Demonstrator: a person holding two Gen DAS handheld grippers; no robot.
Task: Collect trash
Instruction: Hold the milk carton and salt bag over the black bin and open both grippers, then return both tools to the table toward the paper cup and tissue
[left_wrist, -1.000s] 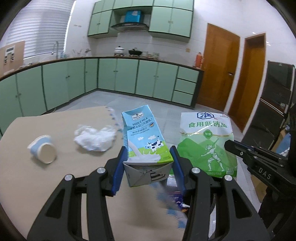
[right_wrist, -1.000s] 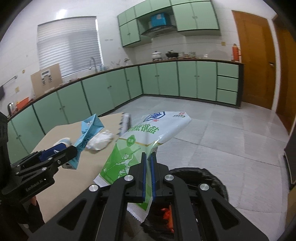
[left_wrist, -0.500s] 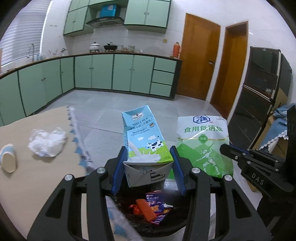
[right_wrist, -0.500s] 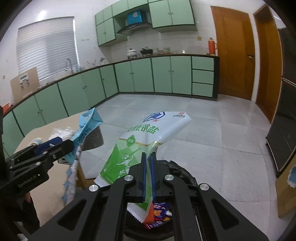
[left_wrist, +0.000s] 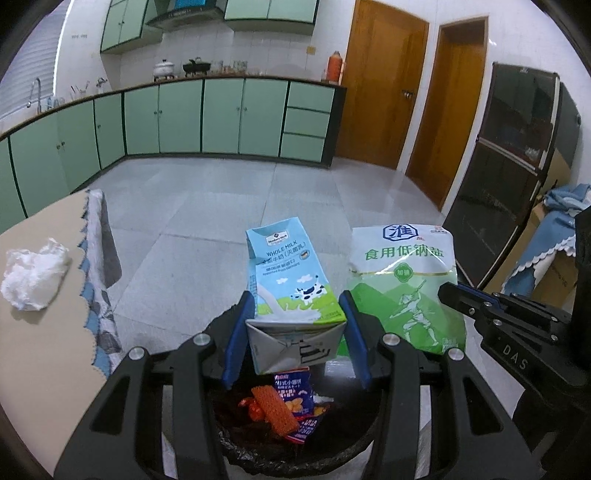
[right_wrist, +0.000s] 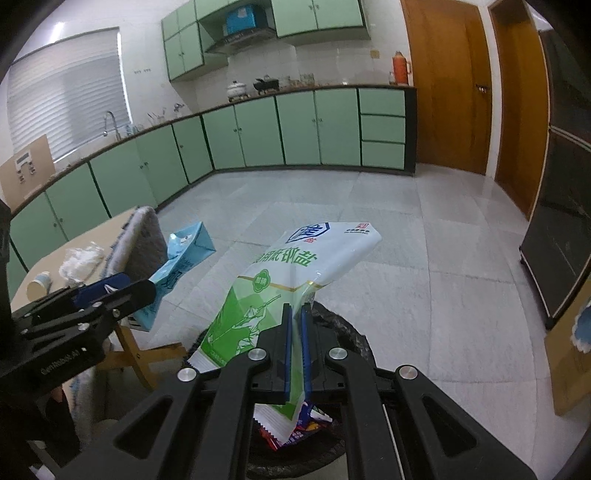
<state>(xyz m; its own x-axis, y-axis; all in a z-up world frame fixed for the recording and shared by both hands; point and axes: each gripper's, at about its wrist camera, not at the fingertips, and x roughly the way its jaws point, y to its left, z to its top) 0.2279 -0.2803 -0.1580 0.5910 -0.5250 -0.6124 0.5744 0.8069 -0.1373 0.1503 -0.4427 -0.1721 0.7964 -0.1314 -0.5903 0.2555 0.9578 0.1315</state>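
Now over the bin (left_wrist: 258, 448) — drop step | left gripper (left_wrist: 295, 332) clamped on milk carton (left_wrist: 291, 295) | right gripper (right_wrist: 295, 345) pinching salt bag (right_wrist: 280, 295) | bin below both jaws | next — part jaws, likely release.

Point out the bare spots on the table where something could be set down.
Bare tabletop lies in front of the crumpled tissue, out to the fringed cloth edge. In the right wrist view, the paper cup and tissue crowd the far part.
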